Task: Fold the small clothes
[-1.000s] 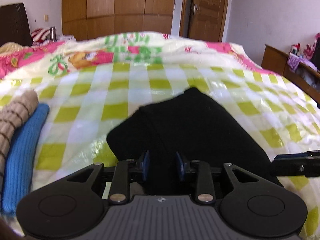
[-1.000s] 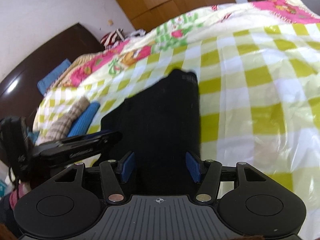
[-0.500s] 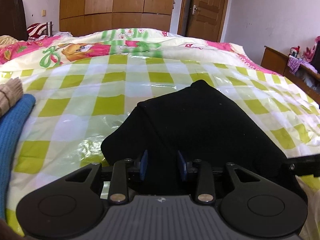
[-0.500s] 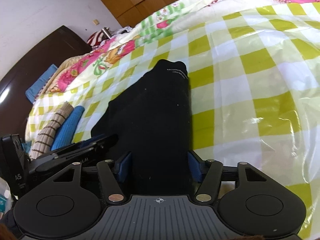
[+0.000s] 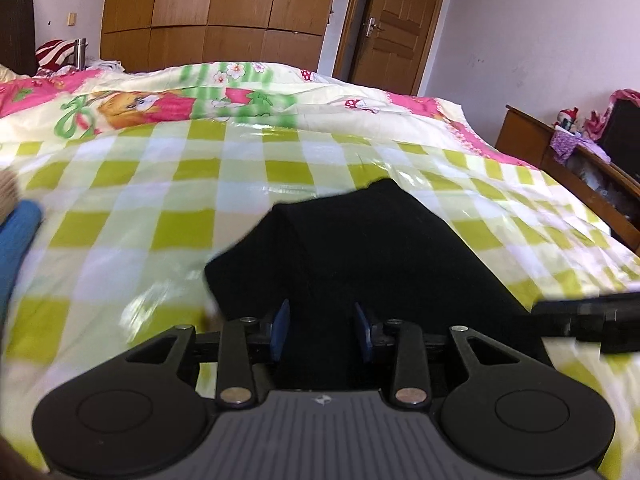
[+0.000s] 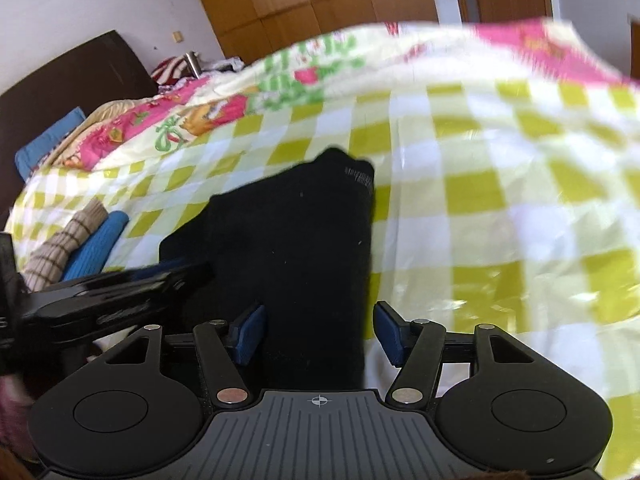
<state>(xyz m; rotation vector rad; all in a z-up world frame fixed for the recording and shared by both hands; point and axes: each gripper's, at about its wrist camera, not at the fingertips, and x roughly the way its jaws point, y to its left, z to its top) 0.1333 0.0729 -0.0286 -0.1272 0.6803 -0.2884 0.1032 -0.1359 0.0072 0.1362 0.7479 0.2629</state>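
Observation:
A black garment (image 5: 360,248) lies on the green-and-white checked bed cover, folded lengthwise, its near end toward me; it also shows in the right wrist view (image 6: 292,240). My left gripper (image 5: 322,332) has its blue pads partly closed around the garment's near edge, with cloth filling the gap. My right gripper (image 6: 316,334) stands wide open, the garment's near right edge between its pads without touching them. The left gripper's body (image 6: 104,296) shows at the left of the right wrist view.
A rolled blue cloth (image 6: 96,244) and a rolled beige striped cloth (image 6: 64,248) lie at the bed's left. A wooden side table (image 5: 568,168) with clutter stands right of the bed. Wardrobe and door are behind.
Both grippers moved up and back a little, views tilting; the right view is blurred. The garment's near end shifted with them. The right jaws stayed wide open, the left pads about the same.

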